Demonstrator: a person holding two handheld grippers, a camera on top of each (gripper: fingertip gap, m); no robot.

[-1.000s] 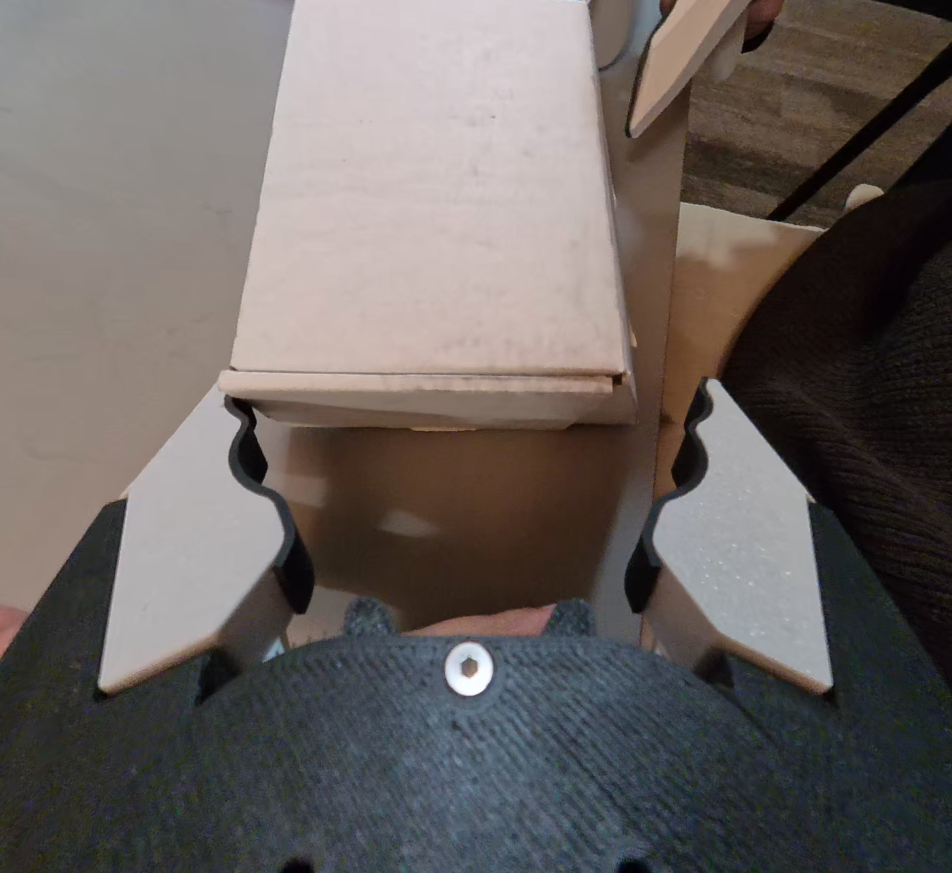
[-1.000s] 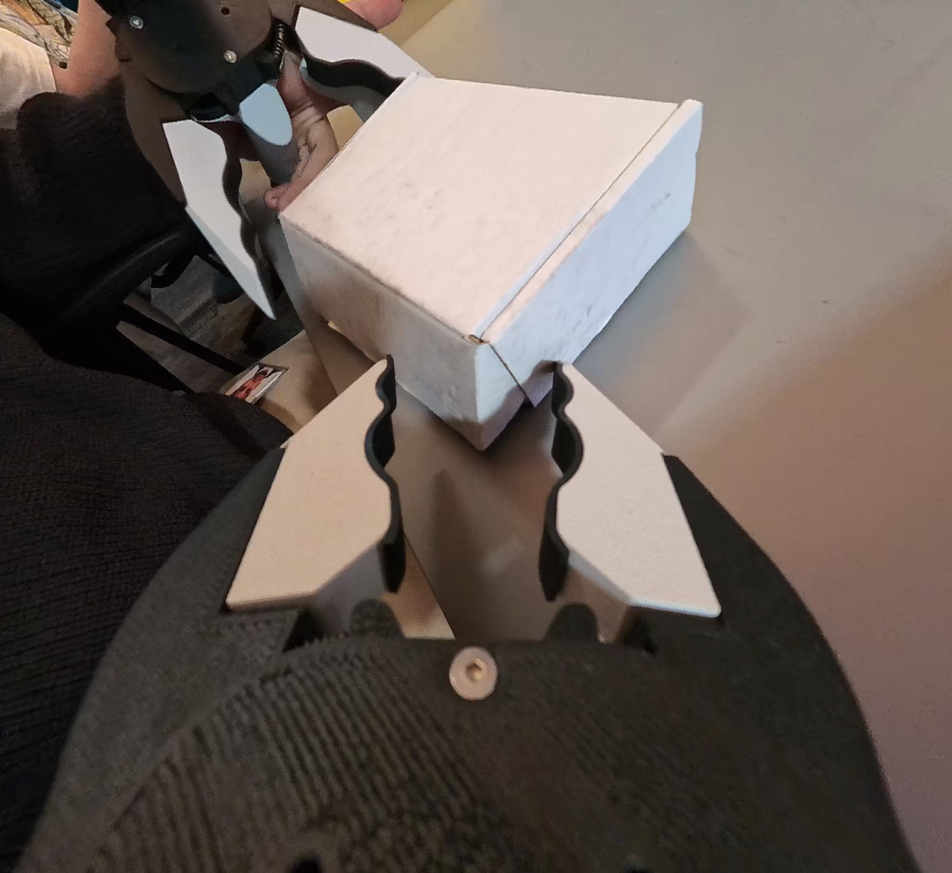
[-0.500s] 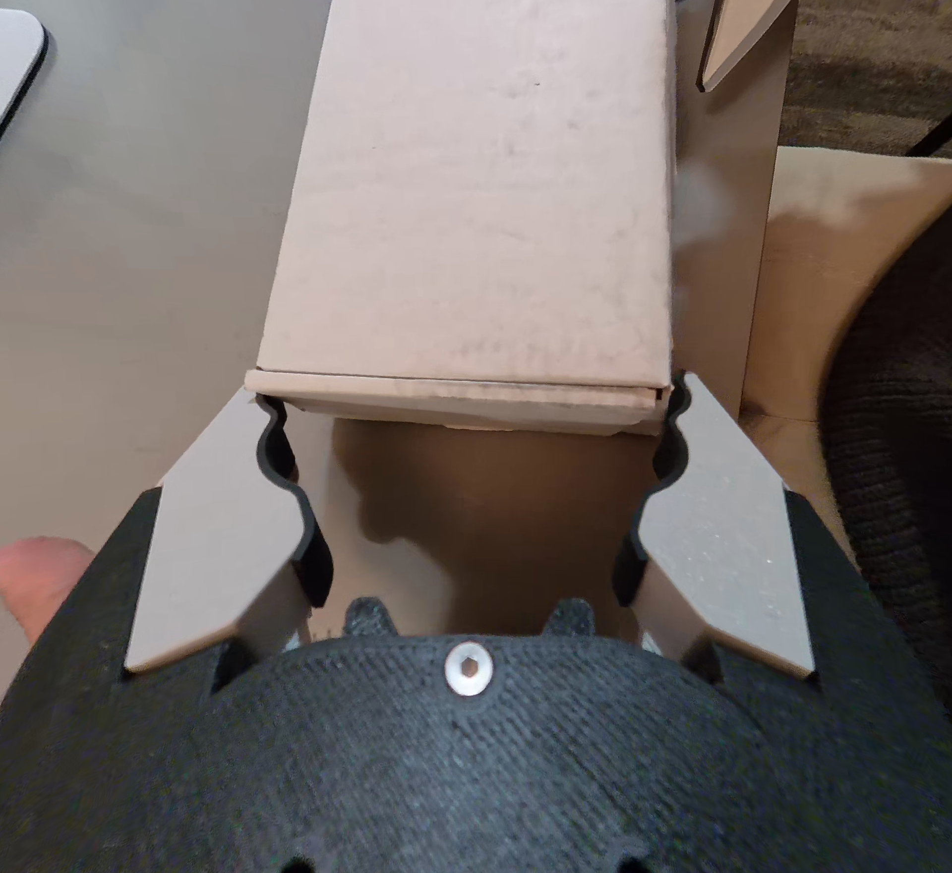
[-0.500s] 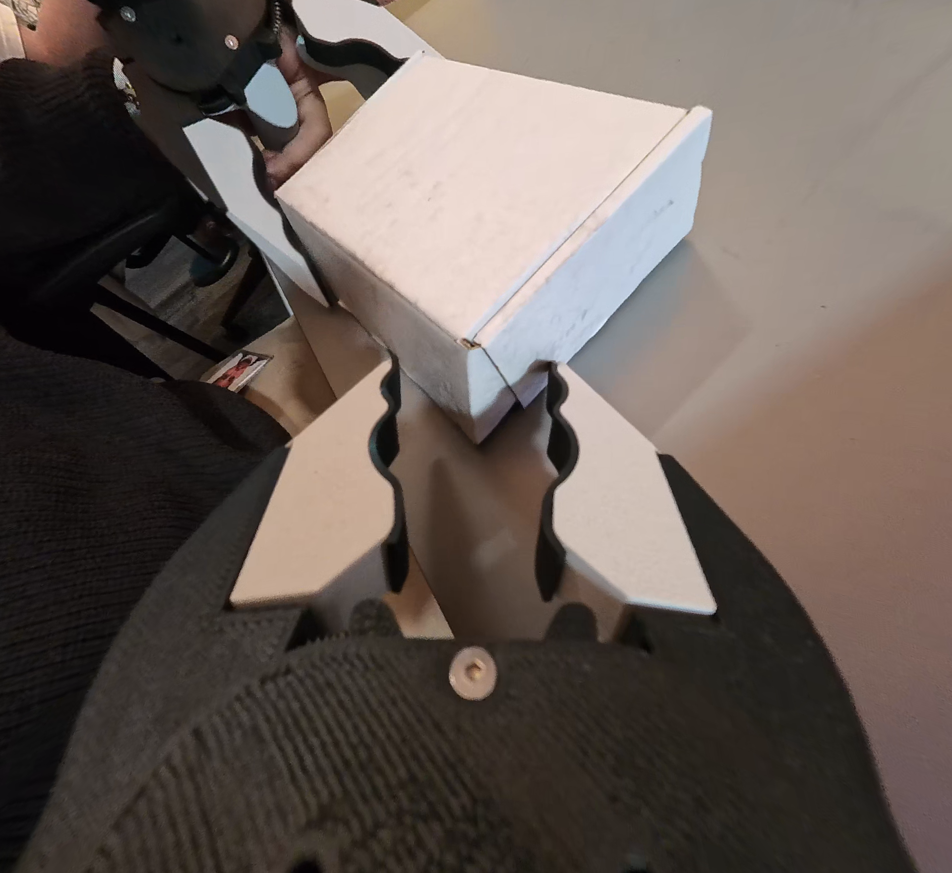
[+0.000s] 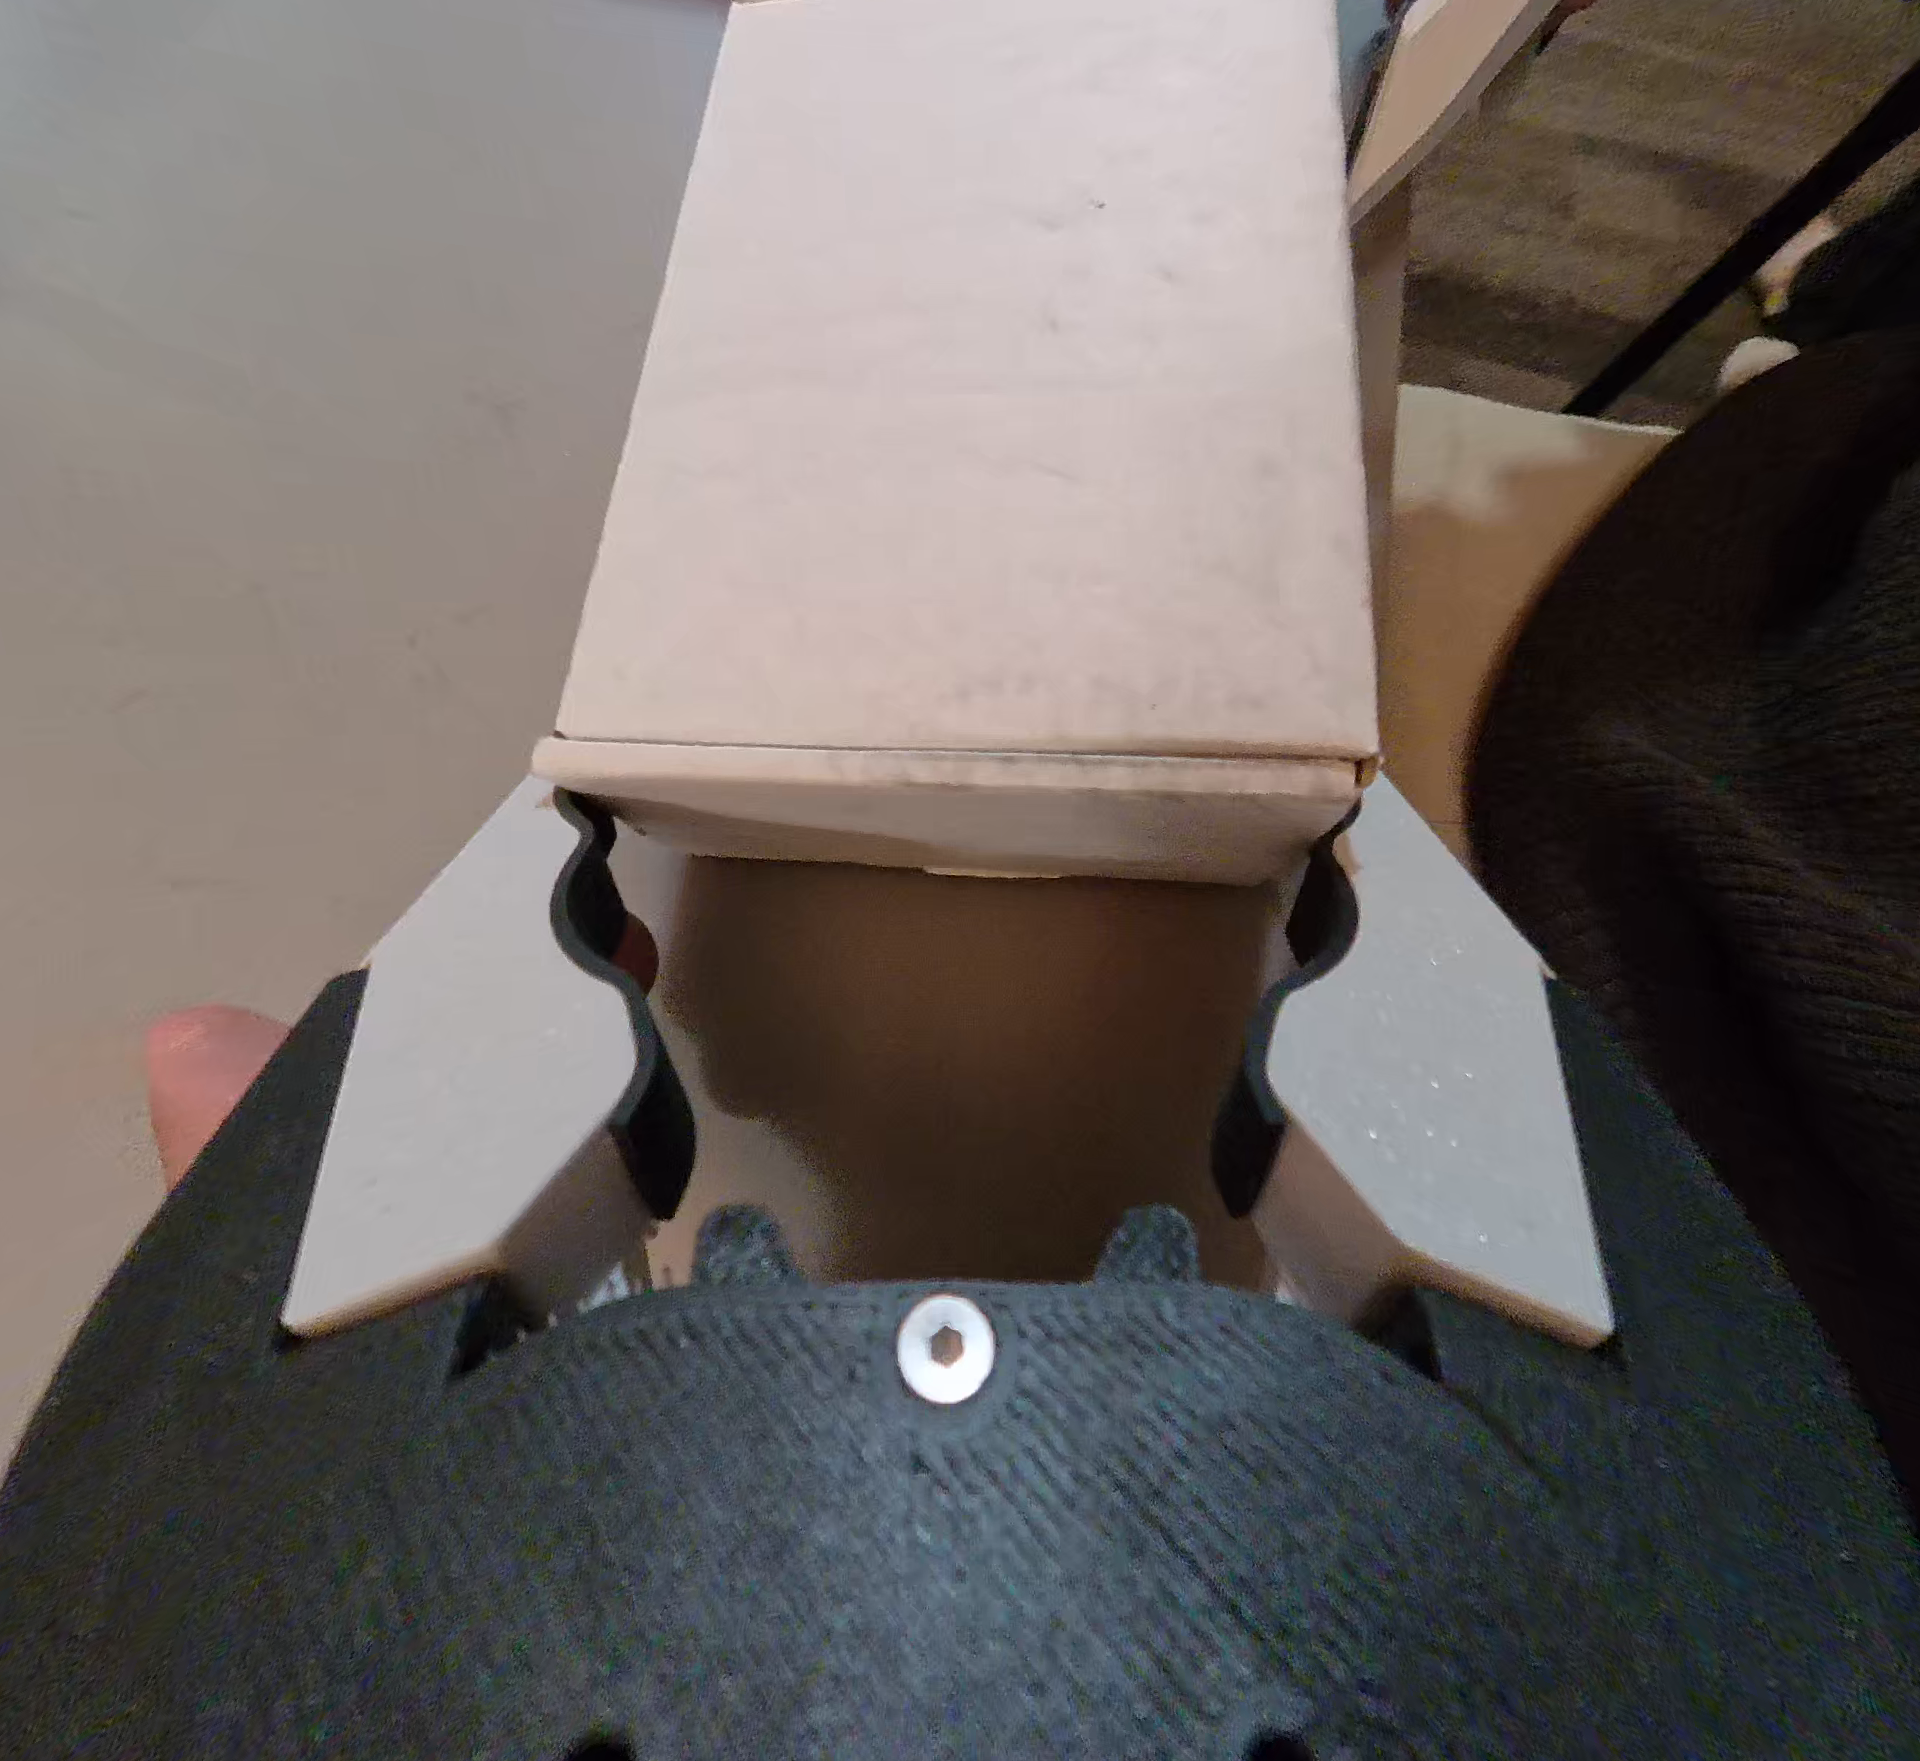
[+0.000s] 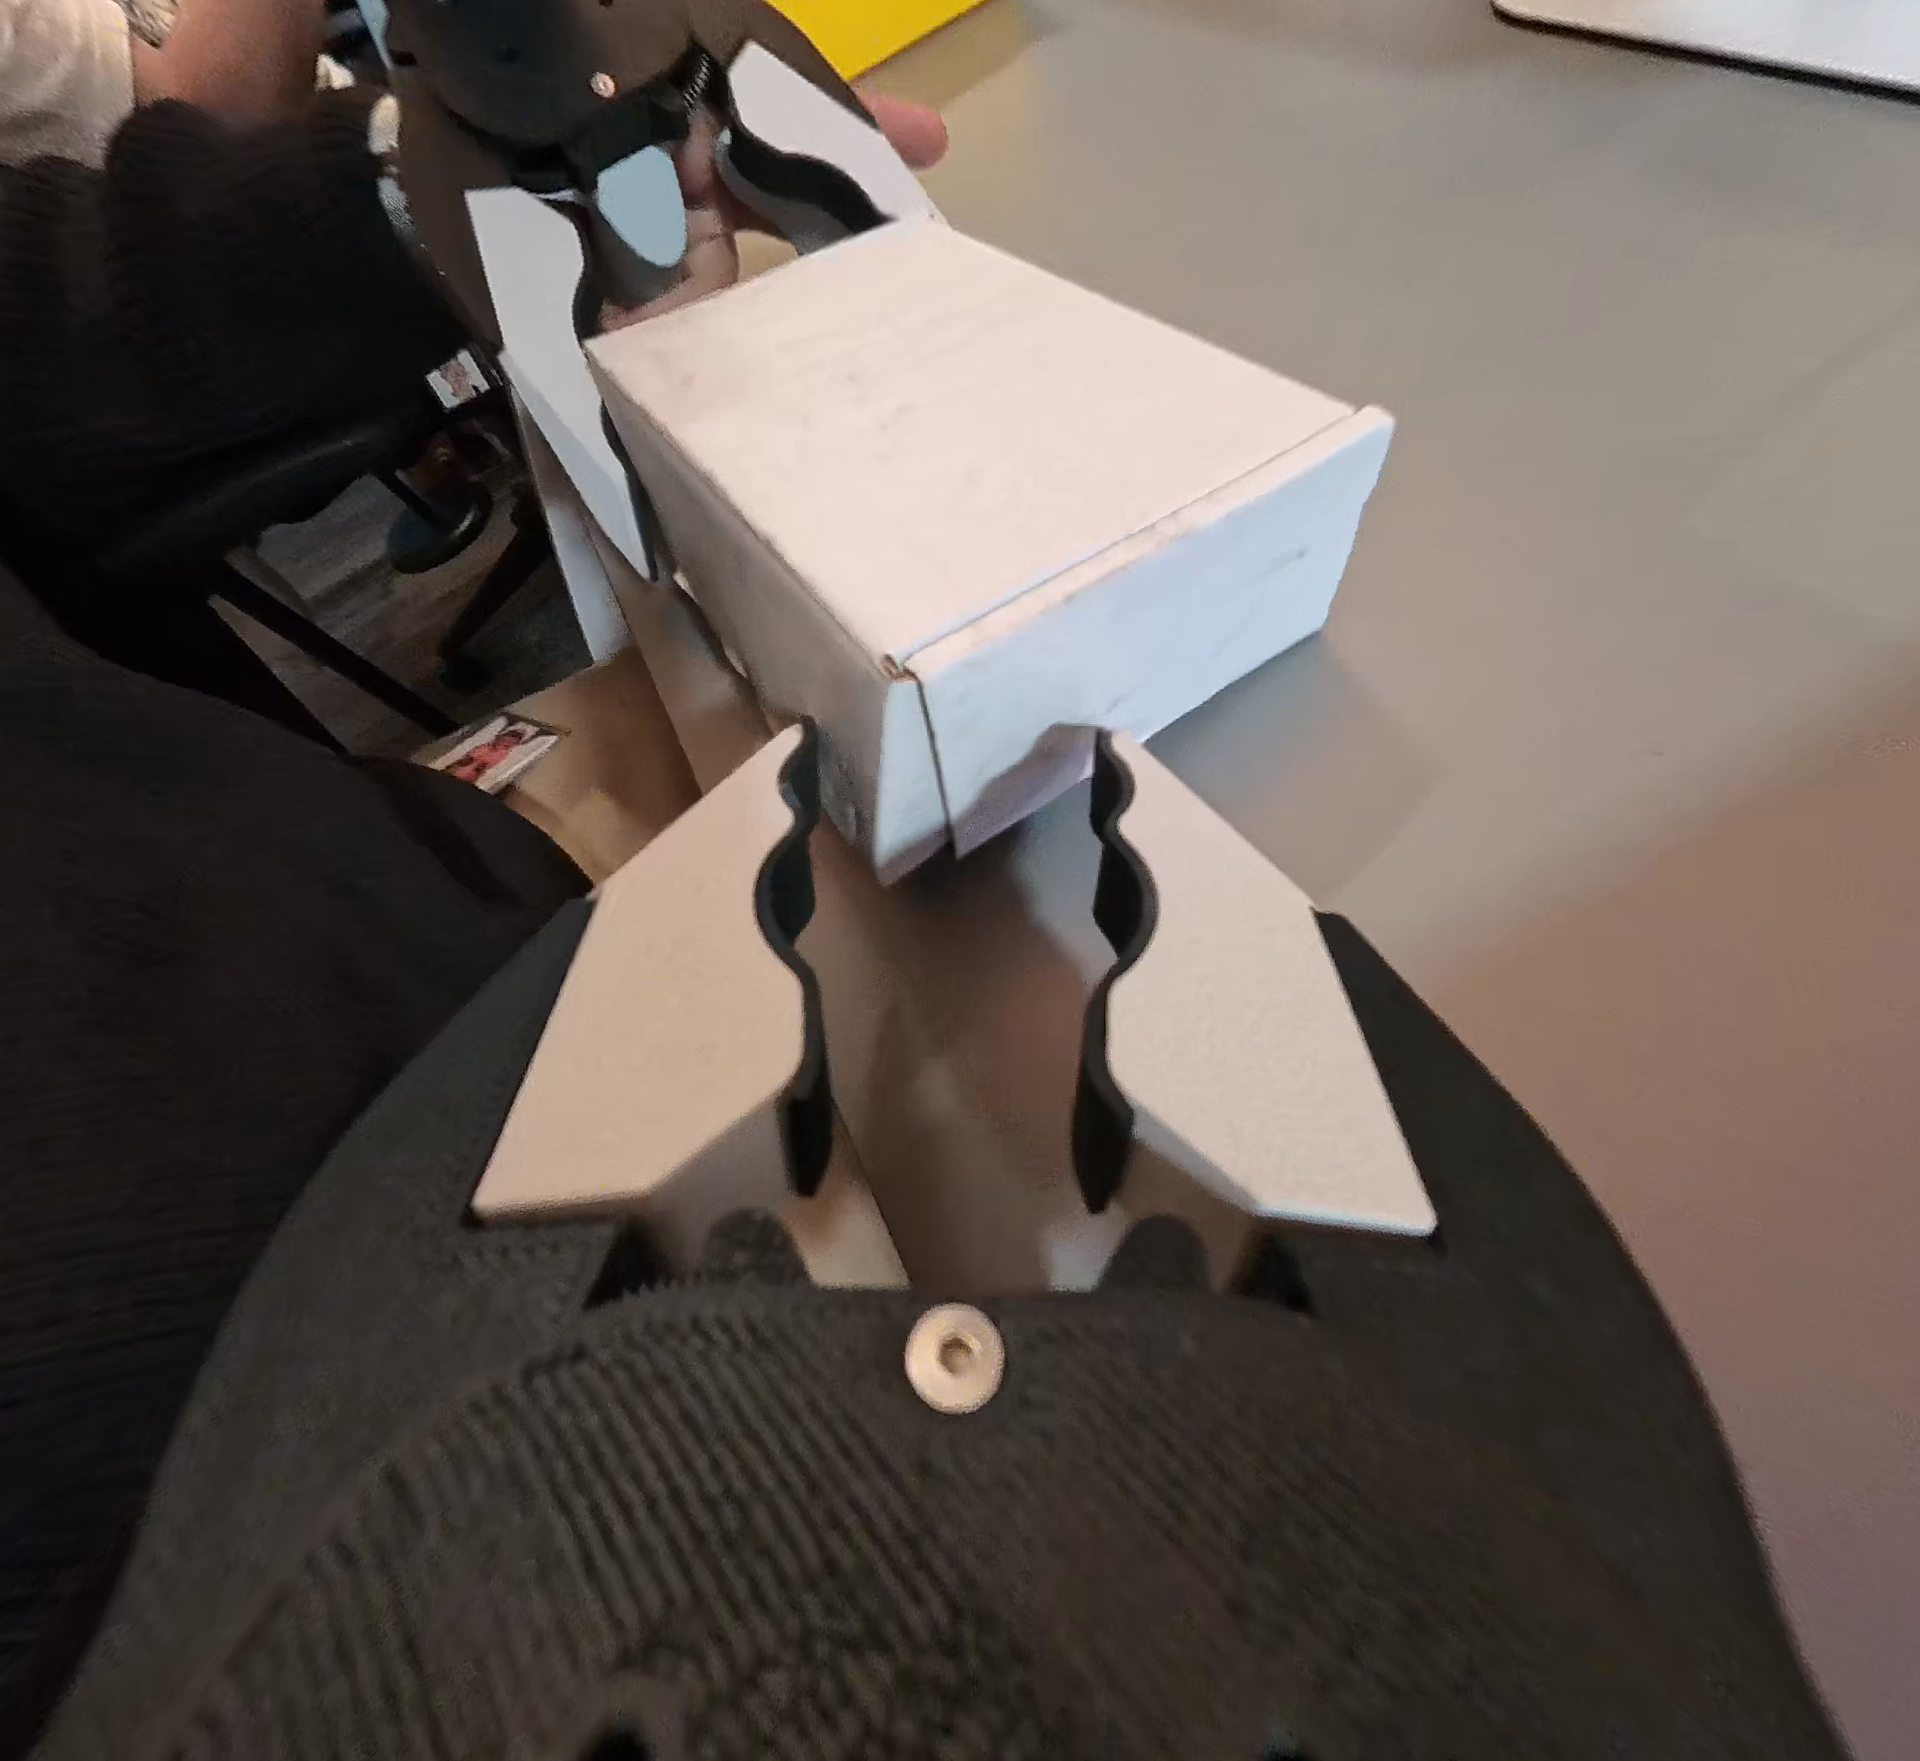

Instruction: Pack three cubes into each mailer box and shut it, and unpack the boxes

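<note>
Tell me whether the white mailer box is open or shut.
Shut: the mailer box has its lid flat on top and the front flap folded down over the front wall; no gap shows.

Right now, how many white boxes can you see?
1. The shut white mailer box sits on the grey table, between the left gripper and right gripper. Others may be out of view.

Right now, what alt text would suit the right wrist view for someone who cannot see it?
A closed white mailer box sits on a grey table, its near corner between the open fingers of the right gripper. The left gripper, held by a hand, brackets the box's far end.
</note>
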